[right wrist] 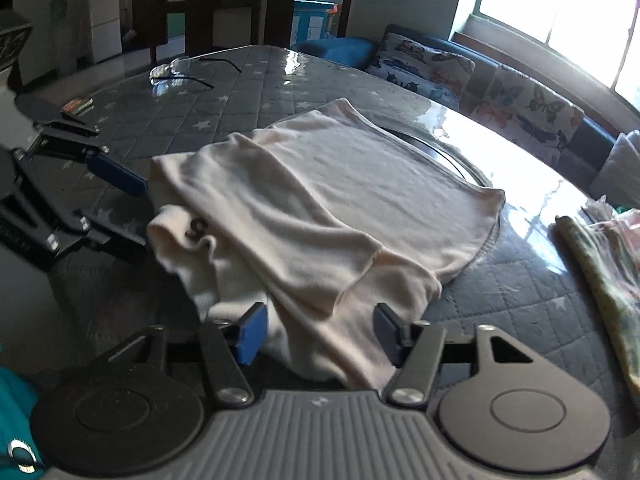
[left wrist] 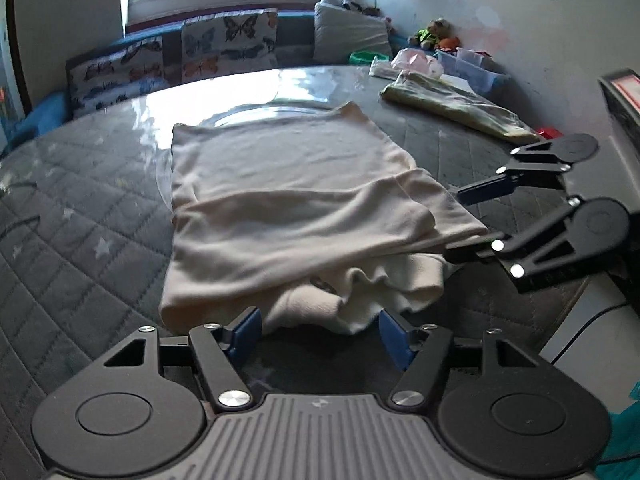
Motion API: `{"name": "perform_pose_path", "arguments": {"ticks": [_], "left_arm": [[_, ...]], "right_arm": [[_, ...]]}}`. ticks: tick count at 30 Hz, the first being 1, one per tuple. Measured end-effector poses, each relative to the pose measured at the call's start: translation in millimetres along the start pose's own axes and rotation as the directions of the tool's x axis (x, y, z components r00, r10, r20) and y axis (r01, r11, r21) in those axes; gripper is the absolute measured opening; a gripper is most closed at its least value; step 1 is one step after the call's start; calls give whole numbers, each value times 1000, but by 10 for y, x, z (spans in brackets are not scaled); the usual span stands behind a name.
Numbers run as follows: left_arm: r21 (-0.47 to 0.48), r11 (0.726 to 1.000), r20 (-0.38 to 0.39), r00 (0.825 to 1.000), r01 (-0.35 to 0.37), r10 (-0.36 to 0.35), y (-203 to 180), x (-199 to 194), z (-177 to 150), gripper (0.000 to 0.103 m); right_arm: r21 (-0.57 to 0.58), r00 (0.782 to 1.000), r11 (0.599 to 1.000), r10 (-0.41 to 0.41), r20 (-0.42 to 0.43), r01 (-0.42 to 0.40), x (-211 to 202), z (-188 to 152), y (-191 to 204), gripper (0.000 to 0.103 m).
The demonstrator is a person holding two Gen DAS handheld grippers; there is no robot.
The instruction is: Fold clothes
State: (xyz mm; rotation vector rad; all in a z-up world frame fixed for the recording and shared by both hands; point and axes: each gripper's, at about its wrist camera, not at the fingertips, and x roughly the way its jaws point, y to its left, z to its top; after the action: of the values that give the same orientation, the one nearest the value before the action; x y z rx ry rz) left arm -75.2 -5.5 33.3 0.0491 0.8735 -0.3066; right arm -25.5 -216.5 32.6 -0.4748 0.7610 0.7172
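Left gripper (left wrist: 318, 334) sitting nearest, fingers (left wrist: 245, 330) spread, framing the bunched near hem of the cream shirt (left wrist: 280, 184) without gripping it. Shirt lying partly folded mid-surface (left wrist: 80, 208), one layer doubled over the near half. Right gripper (right wrist: 316, 334) reaching in from the right, fingers (right wrist: 252, 334) also spread, straddling the shirt's near-right corner. A green patterned garment (left wrist: 456, 104) resting far right, well apart.

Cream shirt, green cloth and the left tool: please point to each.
cream shirt (left wrist: 280, 160), left wrist view, flat back panel
green cloth (left wrist: 452, 106), left wrist view, its middle
left tool (left wrist: 318, 330), left wrist view, between its fingertips
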Motion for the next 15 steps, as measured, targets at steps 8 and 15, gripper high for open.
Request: {"name": "perform_pose_path", "arguments": {"ticks": [8,15], "left_arm": [[-91,995,-84,996,28,-36,49,185,45,35],[-145,987,-57,995,70,-79,142,154,168,7]], "right_arm": [[-122,1000,992,-3,-2,3,-40,-121,160,75],[-200,1000,980,10,19,-6,-27,-157,280,80]]}}
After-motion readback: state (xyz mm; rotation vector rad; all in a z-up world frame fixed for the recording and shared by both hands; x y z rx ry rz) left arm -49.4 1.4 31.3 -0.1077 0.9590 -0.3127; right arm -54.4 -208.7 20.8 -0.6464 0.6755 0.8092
